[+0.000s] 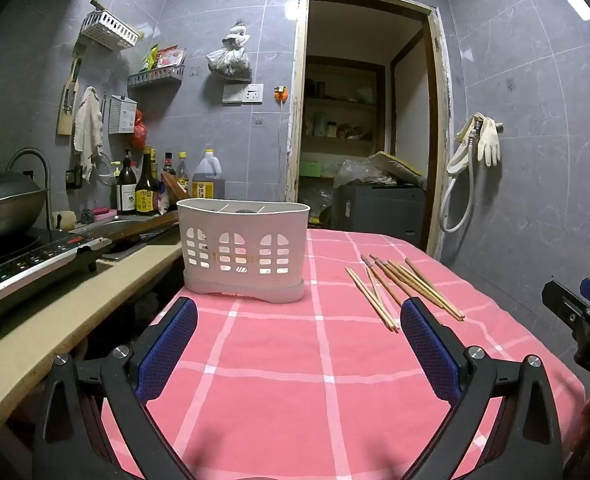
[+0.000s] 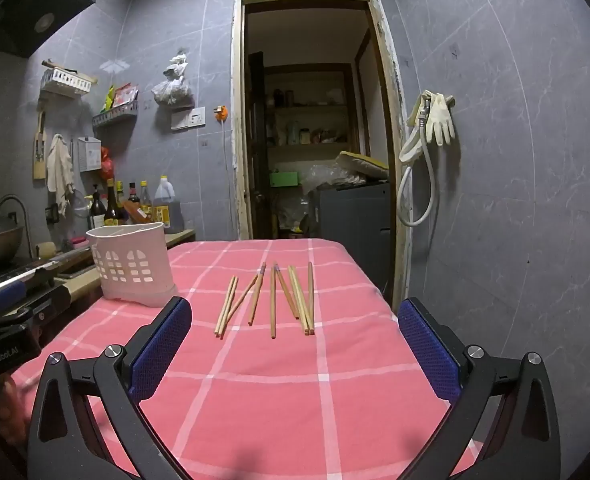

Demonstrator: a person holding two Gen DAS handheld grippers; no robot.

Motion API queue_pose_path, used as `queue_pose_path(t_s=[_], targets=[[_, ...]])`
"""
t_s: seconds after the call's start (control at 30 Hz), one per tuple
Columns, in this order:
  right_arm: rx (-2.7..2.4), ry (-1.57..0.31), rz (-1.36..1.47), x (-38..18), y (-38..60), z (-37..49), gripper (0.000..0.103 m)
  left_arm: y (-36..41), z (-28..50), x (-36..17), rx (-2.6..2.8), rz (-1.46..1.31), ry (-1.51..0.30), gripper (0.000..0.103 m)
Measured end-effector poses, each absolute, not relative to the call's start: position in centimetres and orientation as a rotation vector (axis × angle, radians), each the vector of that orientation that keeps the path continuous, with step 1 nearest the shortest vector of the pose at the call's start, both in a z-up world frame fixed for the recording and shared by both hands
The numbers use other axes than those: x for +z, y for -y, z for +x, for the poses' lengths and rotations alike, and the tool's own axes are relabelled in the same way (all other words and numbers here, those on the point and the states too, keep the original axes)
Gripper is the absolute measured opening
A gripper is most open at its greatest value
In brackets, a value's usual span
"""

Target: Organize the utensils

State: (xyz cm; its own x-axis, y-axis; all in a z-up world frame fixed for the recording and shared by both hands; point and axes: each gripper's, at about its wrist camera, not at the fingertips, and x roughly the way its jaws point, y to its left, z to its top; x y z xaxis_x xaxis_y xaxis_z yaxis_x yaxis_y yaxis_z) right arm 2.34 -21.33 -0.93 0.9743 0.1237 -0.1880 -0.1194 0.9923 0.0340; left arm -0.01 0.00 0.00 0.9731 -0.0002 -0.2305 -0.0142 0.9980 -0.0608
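Several wooden chopsticks (image 2: 273, 300) lie loose and side by side on the pink checked tablecloth (image 2: 279, 408); the left wrist view shows the chopsticks (image 1: 399, 288) at the right of the table. A white slotted utensil holder (image 1: 243, 249) stands upright at the cloth's far left; in the right wrist view the holder (image 2: 133, 266) is left of the chopsticks. My left gripper (image 1: 299, 312) is open over bare cloth, short of the holder. My right gripper (image 2: 295, 312) is open too, its fingers wide apart just short of the chopsticks' near ends. Neither gripper holds anything.
A beige counter (image 1: 55, 308) runs along the left with an induction cooker (image 1: 35, 264), a wok (image 1: 5, 200) and sauce bottles (image 1: 147, 188). Beyond the table is an open doorway (image 2: 315, 120) to a storeroom. Rubber gloves (image 2: 435, 120) hang on the right wall.
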Motion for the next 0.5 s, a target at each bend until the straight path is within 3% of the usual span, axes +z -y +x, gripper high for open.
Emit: queue_pose_path(t_s=[0.5], targets=[[0.123,-0.189,0.023,-0.96,21.34,2.34,0.103,-0.02,-0.03,0.01,0.005,-0.068,-0.234,0.099]])
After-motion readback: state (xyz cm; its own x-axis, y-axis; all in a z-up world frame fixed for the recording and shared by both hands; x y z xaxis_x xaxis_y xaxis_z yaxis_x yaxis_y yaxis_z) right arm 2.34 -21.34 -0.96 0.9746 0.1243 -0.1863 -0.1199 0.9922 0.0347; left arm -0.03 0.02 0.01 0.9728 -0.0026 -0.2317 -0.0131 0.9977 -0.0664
